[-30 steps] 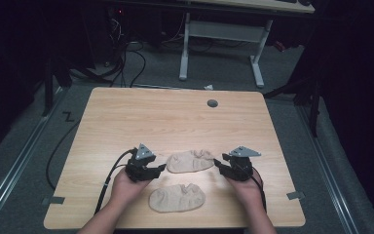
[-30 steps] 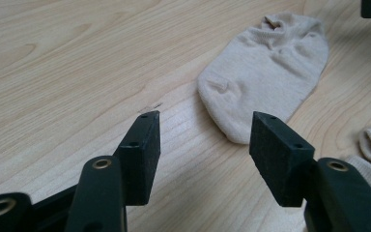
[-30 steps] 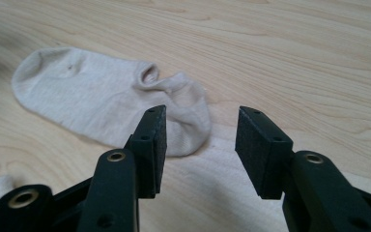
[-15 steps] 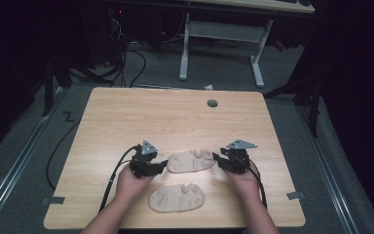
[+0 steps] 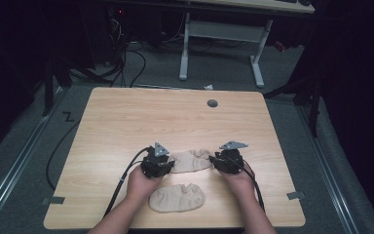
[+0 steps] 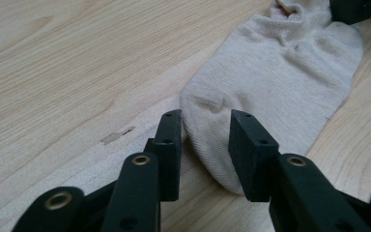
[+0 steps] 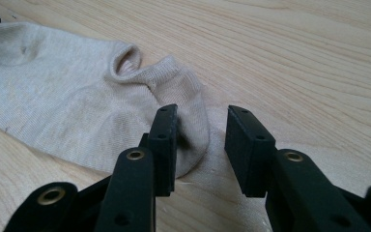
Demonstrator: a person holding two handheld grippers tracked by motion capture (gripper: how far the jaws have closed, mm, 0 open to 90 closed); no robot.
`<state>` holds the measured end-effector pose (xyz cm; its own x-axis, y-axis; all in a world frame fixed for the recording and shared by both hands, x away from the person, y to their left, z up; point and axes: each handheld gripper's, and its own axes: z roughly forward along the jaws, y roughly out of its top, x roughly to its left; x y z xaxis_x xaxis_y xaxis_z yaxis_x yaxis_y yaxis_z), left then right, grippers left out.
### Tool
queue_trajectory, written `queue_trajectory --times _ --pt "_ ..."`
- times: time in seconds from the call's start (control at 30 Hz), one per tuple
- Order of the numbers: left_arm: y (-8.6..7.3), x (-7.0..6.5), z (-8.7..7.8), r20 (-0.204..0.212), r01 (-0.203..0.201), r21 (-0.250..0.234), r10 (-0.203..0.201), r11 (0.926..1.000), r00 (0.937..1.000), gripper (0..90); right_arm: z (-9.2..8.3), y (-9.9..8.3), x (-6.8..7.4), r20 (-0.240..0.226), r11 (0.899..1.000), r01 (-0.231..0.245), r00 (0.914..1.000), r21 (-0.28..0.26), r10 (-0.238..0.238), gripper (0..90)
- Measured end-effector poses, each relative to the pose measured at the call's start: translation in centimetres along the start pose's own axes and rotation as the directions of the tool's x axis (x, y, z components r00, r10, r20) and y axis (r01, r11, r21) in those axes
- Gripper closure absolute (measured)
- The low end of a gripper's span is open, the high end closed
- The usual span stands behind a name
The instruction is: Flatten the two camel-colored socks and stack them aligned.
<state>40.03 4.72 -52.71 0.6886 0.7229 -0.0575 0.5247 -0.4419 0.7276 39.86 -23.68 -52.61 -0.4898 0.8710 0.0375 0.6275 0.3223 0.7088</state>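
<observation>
Two beige ankle socks lie flat on the wooden table [image 5: 126, 122]. My left gripper [image 5: 168, 165] is at the left end of the far sock [image 5: 191, 160], and my right gripper [image 5: 215, 162] is at its right end. In the left gripper view the left gripper [image 6: 205, 133] has the sock's toe [image 6: 280, 77] between its jaws, which have just been closing; the pads do not visibly pinch it. In the right gripper view the right gripper [image 7: 200, 133], also just closing, straddles the edge of the heel [image 7: 77, 106], with a gap beside the right pad.
The near sock [image 5: 177, 197] lies close to the front edge between the person's forearms. A grey cable hole [image 5: 212, 103] sits near the table's far edge. Black cables [image 5: 124, 175] trail off the front. A white desk frame [image 5: 221, 34] stands on the floor beyond.
Both grippers have moved inward and slightly down onto the two ends of the far sock, and their jaws stand narrower. The socks have not moved.
</observation>
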Motion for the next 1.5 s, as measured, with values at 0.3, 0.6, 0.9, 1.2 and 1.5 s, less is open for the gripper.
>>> queue_trajectory --times 0.3,0.6,0.9,1.2,1.5 --pt "-0.3 -0.3 0.1 0.013 0.012 -0.02 -0.012 0.9997 0.9998 81.6 0.1 0.1 0.4 -0.014 1.0 0.031 0.9994 0.001 -0.031 79.2" --pt "-0.3 -0.5 0.0 -0.006 0.012 -0.03 -0.012 0.9995 0.9999 86.8 -0.1 0.2 0.8 -0.009 0.998 0.06 0.9981 -0.008 -0.06 85.3" --pt "0.2 -0.4 -1.1 -0.019 0.007 -0.076 -0.009 0.9971 0.9998 86.9 -1.2 0.8 1.2 0.007 0.995 0.07 0.9975 -0.07 -0.07 85.3" --pt "0.1 0.0 -2.5 -0.032 0.0 -0.086 -0.003 0.9963 0.9995 86.8 -1.6 1.2 2.4 0.011 0.991 0.106 0.9944 -0.085 -0.105 85.2" --pt "-0.4 -0.2 -4.2 -0.019 -0.003 -0.099 0.001 0.9951 0.9998 86.8 -2.3 1.2 3.6 0.011 0.984 0.148 0.989 -0.101 -0.148 85.1"
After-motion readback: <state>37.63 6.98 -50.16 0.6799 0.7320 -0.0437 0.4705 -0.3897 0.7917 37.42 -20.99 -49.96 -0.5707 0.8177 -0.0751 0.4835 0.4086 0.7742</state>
